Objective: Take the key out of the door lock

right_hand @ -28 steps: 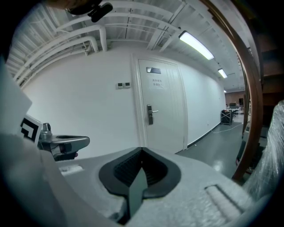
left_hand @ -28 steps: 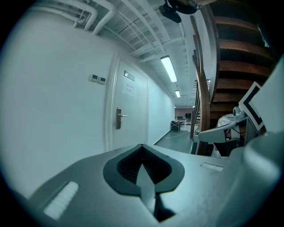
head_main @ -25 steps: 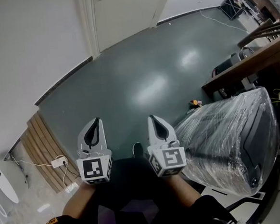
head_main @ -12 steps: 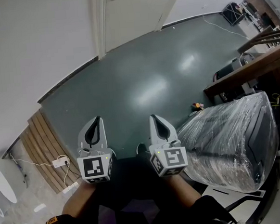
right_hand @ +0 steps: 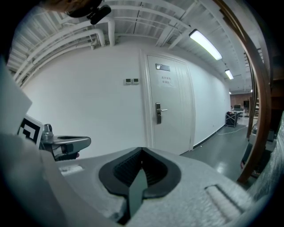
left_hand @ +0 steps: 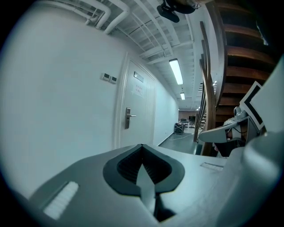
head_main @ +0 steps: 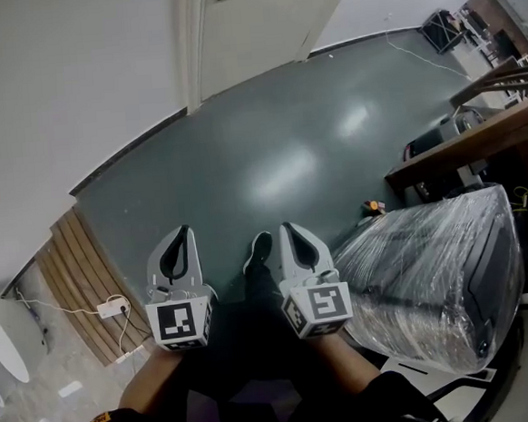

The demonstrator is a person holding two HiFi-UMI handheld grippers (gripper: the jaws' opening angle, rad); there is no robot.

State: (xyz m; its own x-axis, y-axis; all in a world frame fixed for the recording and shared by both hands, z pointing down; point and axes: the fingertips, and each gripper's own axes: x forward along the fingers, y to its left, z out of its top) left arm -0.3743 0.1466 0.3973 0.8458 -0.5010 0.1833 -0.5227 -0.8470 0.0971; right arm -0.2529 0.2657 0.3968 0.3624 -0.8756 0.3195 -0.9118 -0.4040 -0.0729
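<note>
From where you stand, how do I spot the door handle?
Follow the long white wall to the white door. Near its left edge, halfway up, is a silver lever handle on a tall plate, far below the dark sign at the top.

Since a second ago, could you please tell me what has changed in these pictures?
The person has stepped toward the door: a shoe now shows farther ahead between the grippers in the head view. Nothing was gripped or released. The left gripper and right gripper stay shut, empty, side by side.
</note>
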